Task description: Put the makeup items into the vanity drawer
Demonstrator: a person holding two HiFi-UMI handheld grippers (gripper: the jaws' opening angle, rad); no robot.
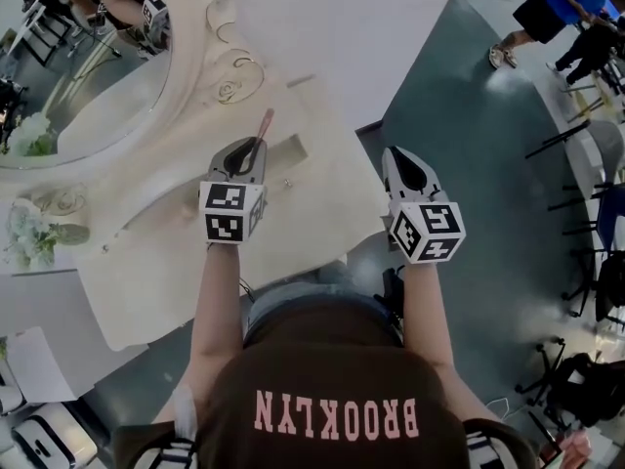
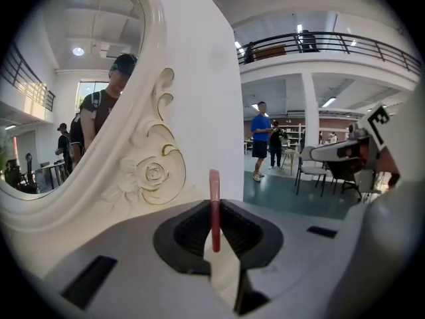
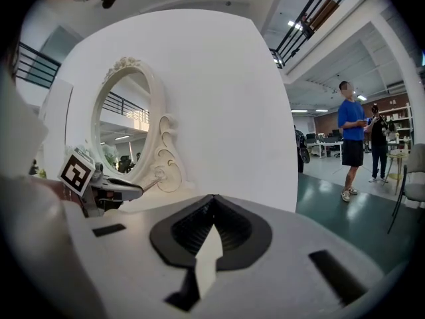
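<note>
Clamped a thin pink stick (image 2: 214, 208) in the left claw (image 2: 214, 236), jaws almost together and pressing on it, far end poking out past the tips. Held it above the white table (image 1: 312, 203), near the carved mirror frame (image 2: 149, 171). Held the right claw (image 3: 212, 201) shut and empty, just beside the table's right edge, over the green floor (image 1: 459, 145).

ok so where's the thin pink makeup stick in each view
head view: slim pink makeup stick upper centre, poking out of the left gripper
left gripper view: stick dead centre, upright, pinched between the jaws
right gripper view: pale sliver left of centre, at the left gripper's tip
shared landmark: white carved mirror frame, in all three
</note>
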